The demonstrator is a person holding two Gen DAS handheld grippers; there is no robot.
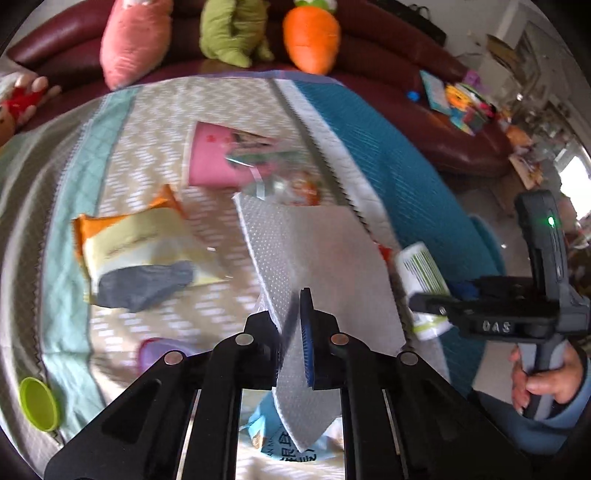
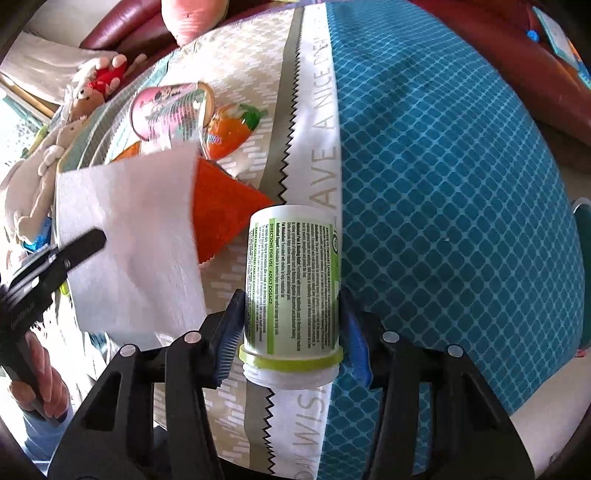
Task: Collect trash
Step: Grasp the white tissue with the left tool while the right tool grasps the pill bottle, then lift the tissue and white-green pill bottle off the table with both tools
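My left gripper (image 1: 300, 295) is shut on a white dimpled paper towel (image 1: 325, 258), which hangs lifted over the tablecloth; the same paper towel (image 2: 140, 221) shows at the left of the right wrist view. A white pill bottle (image 2: 295, 277) with a green label and green neck ring lies on the cloth. My right gripper (image 2: 291, 295) has its blue pads pressed on both sides of it. A pink paper cup (image 1: 214, 158), a yellow-orange snack bag (image 1: 140, 243), an orange candy wrapper (image 1: 299, 188) and a red packet (image 2: 225, 210) lie around.
A patterned tablecloth (image 2: 443, 184) covers the table, with a dark red sofa (image 1: 388, 55) and carrot plush toys (image 1: 312, 33) behind it. A green lid (image 1: 37, 402), a purple lid (image 1: 159, 350) and a blue packet (image 1: 284, 443) lie near the front edge. Stuffed animals (image 2: 85, 96) sit far left.
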